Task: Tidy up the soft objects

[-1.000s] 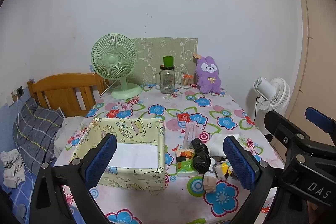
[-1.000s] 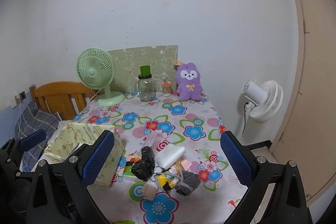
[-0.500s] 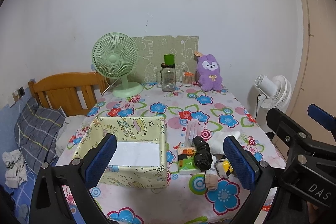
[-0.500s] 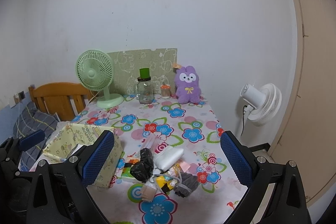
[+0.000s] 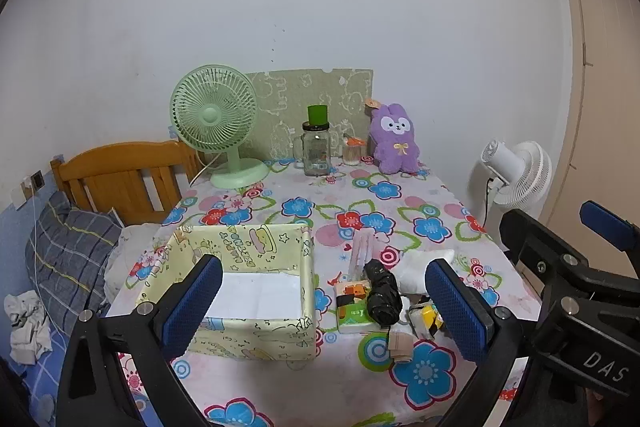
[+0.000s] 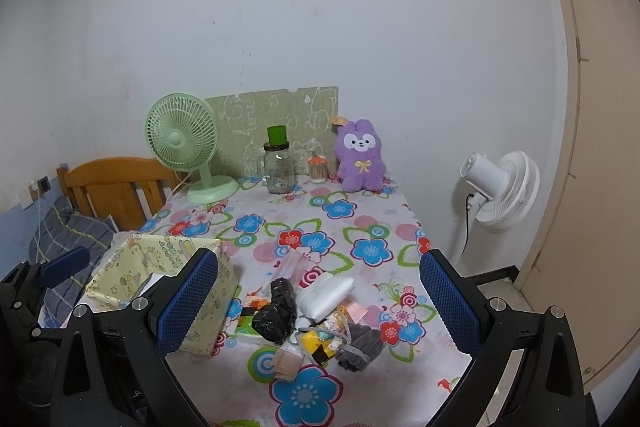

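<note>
A yellow cartoon-print fabric box (image 5: 248,291) stands open at the table's near left, with white paper on its floor; it also shows in the right wrist view (image 6: 160,291). Right of it lies a pile of small things: a black bundle (image 5: 383,297) (image 6: 276,311), a white pouch (image 5: 420,269) (image 6: 326,293), a green tissue pack (image 5: 352,311), a yellow-black toy (image 6: 318,341), a grey pouch (image 6: 360,343) and a beige roll (image 6: 288,361). A purple plush rabbit (image 5: 394,139) (image 6: 360,157) sits at the back. My left gripper (image 5: 320,311) and right gripper (image 6: 316,307) hover open and empty above the near edge.
A green desk fan (image 5: 214,123), a glass jar with a green cup on its lid (image 5: 316,149) and a small jar (image 5: 352,153) stand at the back by a green board. A white floor fan (image 5: 516,173) is right of the table. A wooden bed headboard (image 5: 120,175) is left.
Both grippers have drawn back and risen slightly, so the table looks a little farther. Nothing on the table has moved. Both jaws stay open.
</note>
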Motion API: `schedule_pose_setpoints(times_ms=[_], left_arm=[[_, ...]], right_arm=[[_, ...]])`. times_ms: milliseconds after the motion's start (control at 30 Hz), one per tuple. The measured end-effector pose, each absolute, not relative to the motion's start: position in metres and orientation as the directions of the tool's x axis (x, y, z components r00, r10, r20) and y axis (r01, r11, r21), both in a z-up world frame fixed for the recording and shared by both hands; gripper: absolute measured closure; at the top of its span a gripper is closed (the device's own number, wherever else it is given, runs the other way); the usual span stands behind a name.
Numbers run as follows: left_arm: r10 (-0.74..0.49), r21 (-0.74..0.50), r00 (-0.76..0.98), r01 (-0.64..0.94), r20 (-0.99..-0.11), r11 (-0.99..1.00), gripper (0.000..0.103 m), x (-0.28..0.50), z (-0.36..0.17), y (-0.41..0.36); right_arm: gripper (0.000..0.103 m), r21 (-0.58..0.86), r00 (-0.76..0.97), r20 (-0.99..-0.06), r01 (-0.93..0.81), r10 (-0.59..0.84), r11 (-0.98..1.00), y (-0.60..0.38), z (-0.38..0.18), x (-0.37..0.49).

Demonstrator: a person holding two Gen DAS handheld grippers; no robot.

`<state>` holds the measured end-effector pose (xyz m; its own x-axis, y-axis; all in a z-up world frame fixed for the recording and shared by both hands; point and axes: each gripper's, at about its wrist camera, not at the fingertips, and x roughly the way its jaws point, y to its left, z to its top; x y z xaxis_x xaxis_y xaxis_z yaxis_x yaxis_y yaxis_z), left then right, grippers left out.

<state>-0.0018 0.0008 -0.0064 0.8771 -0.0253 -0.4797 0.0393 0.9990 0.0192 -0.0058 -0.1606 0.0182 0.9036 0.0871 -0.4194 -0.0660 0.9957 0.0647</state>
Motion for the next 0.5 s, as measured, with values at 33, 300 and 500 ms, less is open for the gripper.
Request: schedule_pose_setpoints(times_ms=[33, 300, 500], left_arm=[[-0.025, 0.018, 0.879, 0.038, -0.477, 0.999, 0.001, -0.0021, -0.0062, 0.001], [-0.013, 0.028, 0.879, 0.03, -0.477, 0.999, 0.001, -0.0022, -0.0067, 0.0007], [-0.019, 0.024, 0.875, 0.036, -0.483, 0.999, 0.004, -0.0008, -0.0085, 0.0006]], right_arm=[[0.001, 0.066, 0.903, -0.421, -0.066, 0.088, 0.996, -0.1607, 0.0178, -0.0052], [0.001, 0.067, 0.899, -0.429, -0.068, 0.09, 0.995, -0.1603, 0.0148, -0.0033], [0.001, 0.071, 0.897, -0.432, -0.07, 0.094, 0.995, -0.1613, 0.0132, -0.0015]])
